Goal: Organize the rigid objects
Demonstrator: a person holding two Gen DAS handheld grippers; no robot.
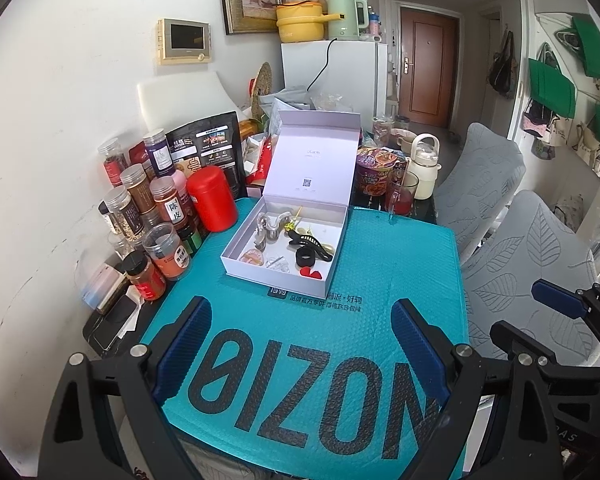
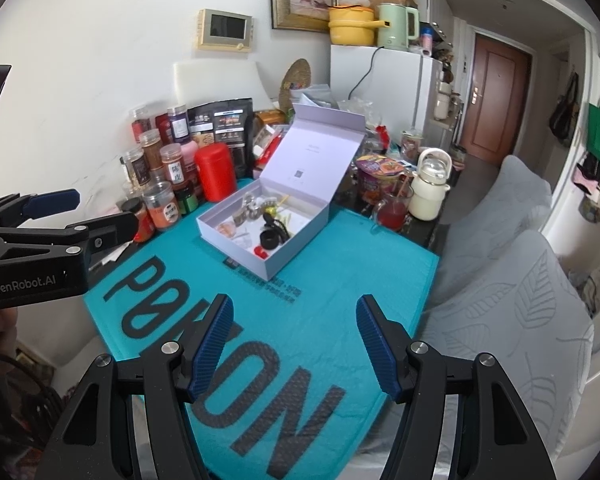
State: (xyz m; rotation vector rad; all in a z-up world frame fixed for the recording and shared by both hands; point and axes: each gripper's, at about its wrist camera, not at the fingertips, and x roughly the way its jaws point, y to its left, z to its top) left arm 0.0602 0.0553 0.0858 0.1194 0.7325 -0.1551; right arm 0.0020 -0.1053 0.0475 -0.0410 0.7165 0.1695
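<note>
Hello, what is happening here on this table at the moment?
A person holds two tongs above a teal mailer. Both the left tongs and the right tongs are open and hold nothing. Ahead, a white box sits with its lid up, containing small things such as a black hair clip.

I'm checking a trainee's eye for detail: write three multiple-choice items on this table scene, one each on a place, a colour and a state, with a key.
1. Where does the red canister stand?
A. Inside the box
B. On the fridge
C. Beside the spice jars, left of the box

2. What colour is the padded mailer under the box?
A. Teal
B. Yellow
C. White

3. How is the lid of the white box?
A. Shut
B. Raised open
C. Taken off, lying flat

Key: 1 C, it stands on the table next to the jars; 2 A, teal with black lettering; 3 B, the lid stands up behind the tray, showing the hair clips inside.
</note>
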